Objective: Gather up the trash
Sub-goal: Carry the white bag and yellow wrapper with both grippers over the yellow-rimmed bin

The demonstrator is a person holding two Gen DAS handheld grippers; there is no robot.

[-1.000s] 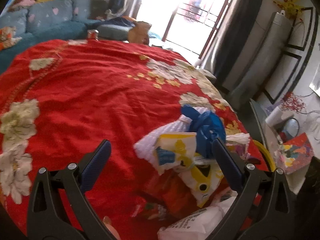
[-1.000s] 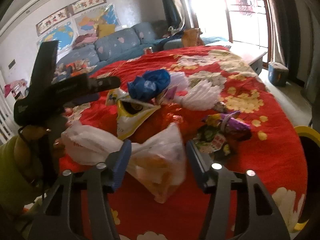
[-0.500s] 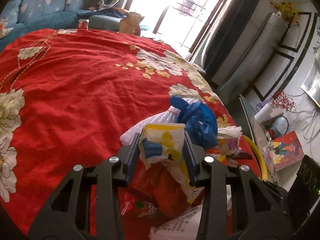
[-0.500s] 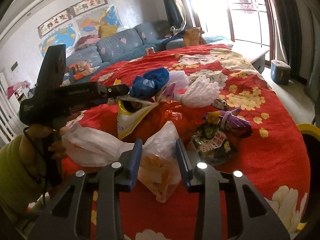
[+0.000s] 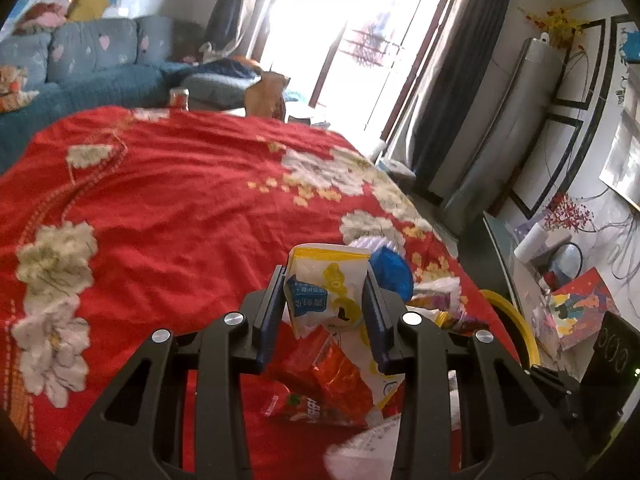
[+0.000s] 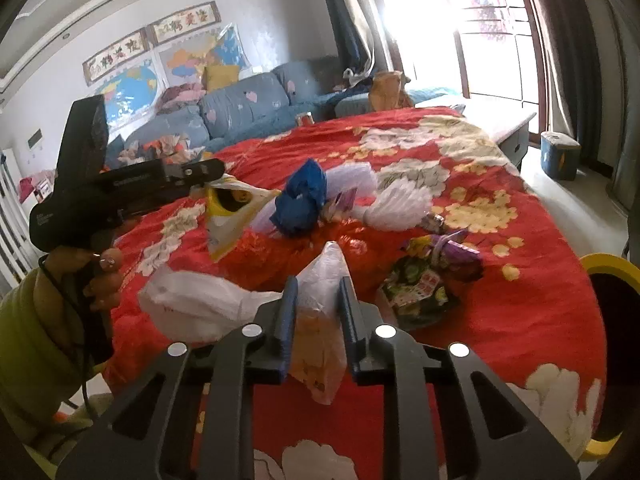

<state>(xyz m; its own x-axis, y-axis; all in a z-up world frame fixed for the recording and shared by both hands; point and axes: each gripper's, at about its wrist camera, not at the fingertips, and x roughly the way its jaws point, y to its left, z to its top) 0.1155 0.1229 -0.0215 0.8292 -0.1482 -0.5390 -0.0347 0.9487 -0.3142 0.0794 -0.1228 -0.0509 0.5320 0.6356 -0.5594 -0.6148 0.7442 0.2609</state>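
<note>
left tongs [image 5: 325, 304] grip yellow-white wrapper [image 5: 324, 292] | right tongs [image 6: 318, 320] pinch crumpled white bag [image 6: 320, 300]

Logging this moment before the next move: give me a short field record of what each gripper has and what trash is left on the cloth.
left gripper: jaws shut on yellow-and-white snack packet
right gripper: jaws shut on clear plastic bag
surface: red floral tablecloth
loose trash: crumpled blue plastic bag, purple-and-green snack wrappers, white pleated foam netting
bin: yellow-rimmed bin at table edge
</note>
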